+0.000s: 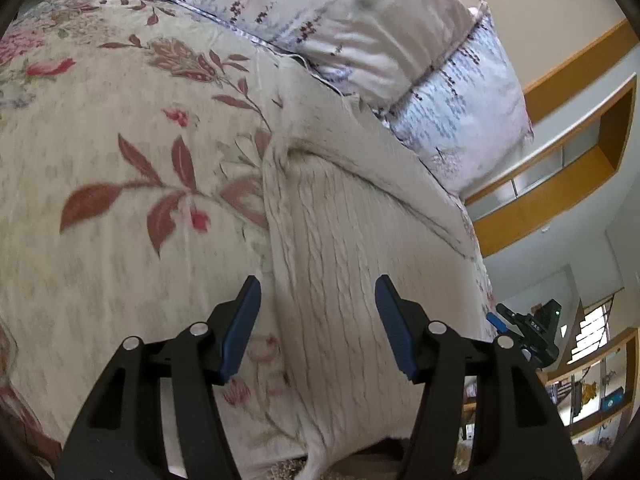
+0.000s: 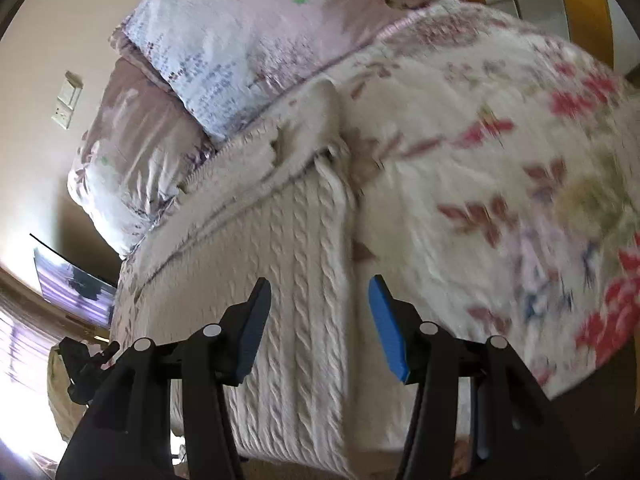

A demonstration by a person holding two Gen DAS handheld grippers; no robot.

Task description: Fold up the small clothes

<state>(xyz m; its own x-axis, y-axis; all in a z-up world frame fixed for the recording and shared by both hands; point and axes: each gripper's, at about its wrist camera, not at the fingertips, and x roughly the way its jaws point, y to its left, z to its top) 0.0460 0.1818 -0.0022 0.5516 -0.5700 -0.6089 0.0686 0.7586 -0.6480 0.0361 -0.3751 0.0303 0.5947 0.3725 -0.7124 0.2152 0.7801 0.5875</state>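
A cream cable-knit garment (image 1: pixel 344 240) lies flat on a floral bedspread (image 1: pixel 120 152), with one sleeve folded across its upper part. It also shows in the right wrist view (image 2: pixel 288 248). My left gripper (image 1: pixel 318 300) is open and empty, hovering over the garment's near left edge. My right gripper (image 2: pixel 320 304) is open and empty, hovering over the garment's near right edge. The other gripper shows at the side of each view, the right one (image 1: pixel 532 332) and the left one (image 2: pixel 86 364).
Pillows (image 1: pixel 360 32) lie at the head of the bed beyond the garment, also in the right wrist view (image 2: pixel 240 40). Wooden shelves (image 1: pixel 560 168) stand to the right of the bed. A wall switch (image 2: pixel 68 100) and a screen (image 2: pixel 72 284) are on the left.
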